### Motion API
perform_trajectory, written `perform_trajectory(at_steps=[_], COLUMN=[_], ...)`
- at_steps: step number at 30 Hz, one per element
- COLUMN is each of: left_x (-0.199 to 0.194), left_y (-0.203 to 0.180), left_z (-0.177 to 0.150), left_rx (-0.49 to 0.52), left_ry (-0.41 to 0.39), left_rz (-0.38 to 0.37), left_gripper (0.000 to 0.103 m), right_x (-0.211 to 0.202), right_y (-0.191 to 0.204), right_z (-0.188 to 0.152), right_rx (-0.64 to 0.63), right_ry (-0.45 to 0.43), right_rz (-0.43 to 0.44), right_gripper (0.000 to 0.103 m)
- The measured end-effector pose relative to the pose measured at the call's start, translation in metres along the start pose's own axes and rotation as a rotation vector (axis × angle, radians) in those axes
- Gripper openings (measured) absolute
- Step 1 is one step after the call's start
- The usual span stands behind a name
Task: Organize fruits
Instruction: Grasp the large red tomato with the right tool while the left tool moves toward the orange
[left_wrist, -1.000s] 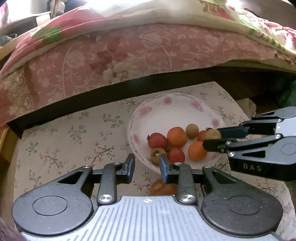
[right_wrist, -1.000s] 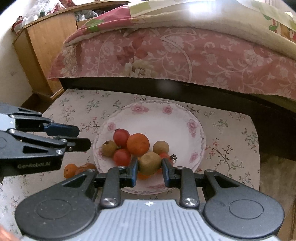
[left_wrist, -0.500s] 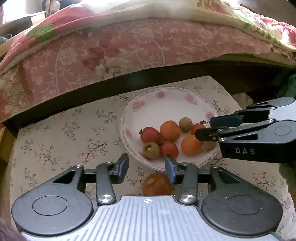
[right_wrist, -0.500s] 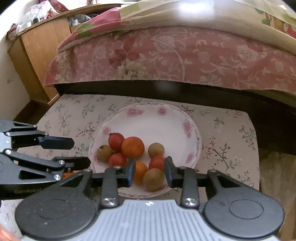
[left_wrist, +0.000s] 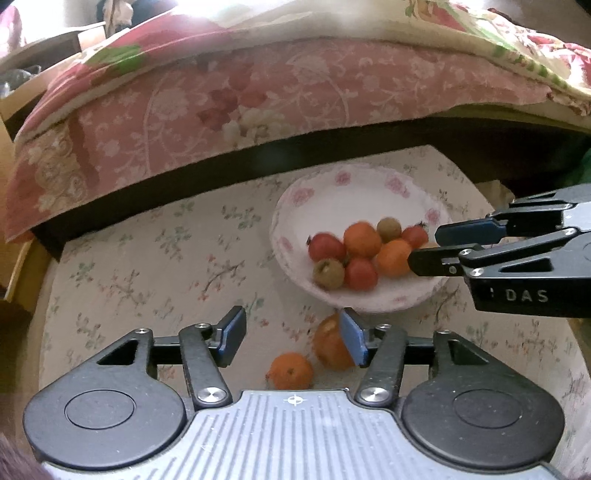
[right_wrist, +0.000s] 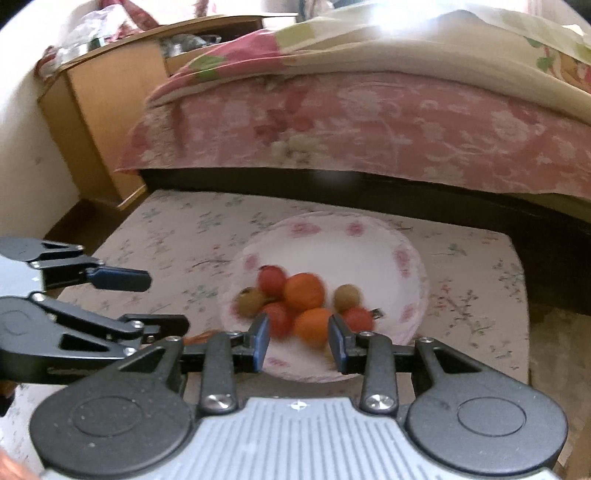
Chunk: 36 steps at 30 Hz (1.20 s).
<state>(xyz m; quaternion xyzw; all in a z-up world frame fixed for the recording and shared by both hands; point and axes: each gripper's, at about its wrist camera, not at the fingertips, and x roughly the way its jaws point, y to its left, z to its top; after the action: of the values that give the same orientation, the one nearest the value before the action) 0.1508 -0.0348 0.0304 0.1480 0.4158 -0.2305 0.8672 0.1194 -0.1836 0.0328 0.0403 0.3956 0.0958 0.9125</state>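
A white plate with pink flowers (left_wrist: 351, 206) (right_wrist: 332, 251) stands on the floral table and holds several red, orange and brown fruits (left_wrist: 362, 242) (right_wrist: 304, 291). Two orange fruits lie on the cloth in front of it: one (left_wrist: 290, 371) is between my left fingers, the other (left_wrist: 327, 349) is partly behind the right finger. My left gripper (left_wrist: 293, 338) (right_wrist: 162, 301) is open and empty just above them. My right gripper (right_wrist: 299, 341) (left_wrist: 428, 247) is open and empty over the plate's near right side.
A bed with a pink floral cover (left_wrist: 258, 92) overhangs the table's far edge, with a dark gap beneath it. A wooden cabinet (right_wrist: 103, 110) stands at the far left. The tablecloth (left_wrist: 147, 266) is bare left of the plate. The table's right edge (right_wrist: 522, 295) is close.
My right gripper opened, left the brown fruit on the plate and drew back. My left gripper opened wider and pulled back, so two orange fruits on the cloth now show between its fingers.
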Motion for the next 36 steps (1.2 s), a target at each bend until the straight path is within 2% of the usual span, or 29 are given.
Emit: perform_trajectory(at_steps=[9, 17, 19, 21, 27, 36], left_x=[-0.007, -0.008, -0.01, -0.01, -0.009, -0.004], left_y=[0.007, 0.015, 0.018, 0.02, 0.022, 0.019], left_z=[-0.027, -0.045, -0.049, -0.052, -0.057, -0.058], left_rx=[0.016, 0.028, 0.021, 0.016, 0.027, 0.043], left_ry=[0.04, 0.079, 0.083, 0.087, 0.095, 0.099], left_rz=[-0.004, -0.017, -0.023, -0.03, -0.046, -0.071], left_gripper=[0.07, 0.074, 0.074, 0.074, 0.075, 0.076], right_x=[0.0, 0.017, 0.022, 0.029, 0.046, 0.066], right_y=[0.031, 0.04, 0.042, 0.044, 0.049, 0.053], right_z=[-0.017, -0.028, -0.029, -0.029, -0.028, -0.025], right_rx=[-0.053, -0.011, -0.007, -0.001, 0.055, 0.1], right_ry=[0.044, 0.078, 0.075, 0.085, 0.081, 0.066], right_rz=[0.067, 0.101, 0.1, 0.102, 0.114, 0.084], right_gripper=[0.035, 0.038, 0.044, 0.046, 0.046, 0.046])
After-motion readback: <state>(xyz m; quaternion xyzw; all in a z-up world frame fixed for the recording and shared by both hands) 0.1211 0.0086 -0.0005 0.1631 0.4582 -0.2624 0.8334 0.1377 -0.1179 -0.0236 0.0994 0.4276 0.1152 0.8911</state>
